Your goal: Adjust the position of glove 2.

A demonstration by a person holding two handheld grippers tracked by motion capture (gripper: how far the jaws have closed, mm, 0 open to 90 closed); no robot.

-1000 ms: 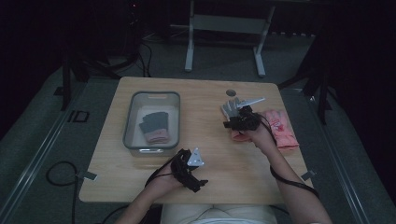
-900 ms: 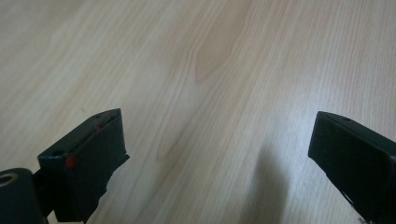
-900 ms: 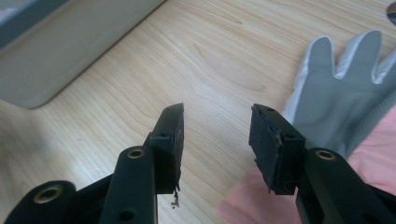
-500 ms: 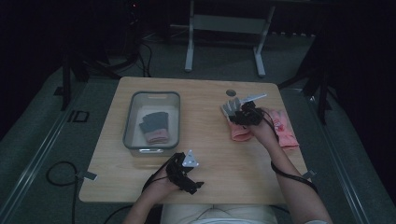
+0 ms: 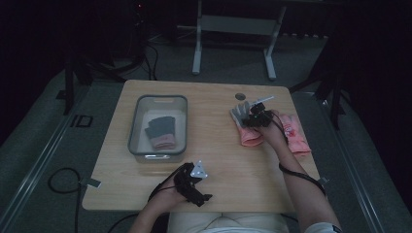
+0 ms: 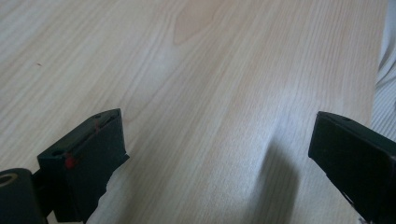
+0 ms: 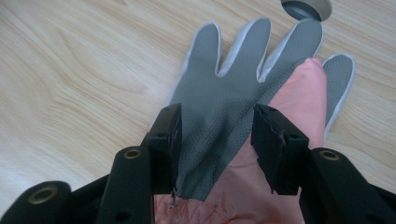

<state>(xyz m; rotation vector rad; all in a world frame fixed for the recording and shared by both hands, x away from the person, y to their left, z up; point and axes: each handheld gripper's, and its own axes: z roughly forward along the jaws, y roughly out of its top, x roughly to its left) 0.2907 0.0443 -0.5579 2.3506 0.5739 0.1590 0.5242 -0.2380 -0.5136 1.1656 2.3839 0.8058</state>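
Bare table [image 5: 218,145] between bin [image 5: 158,127] and glove [image 7: 224,88].

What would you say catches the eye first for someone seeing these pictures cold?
Probably the grey glove lying palm-up over a pink glove on the right of the table, with the right tool astride it, jaws apart. Next, the clear bin on the left holding folded gloves. The left tool rests open near the front edge.
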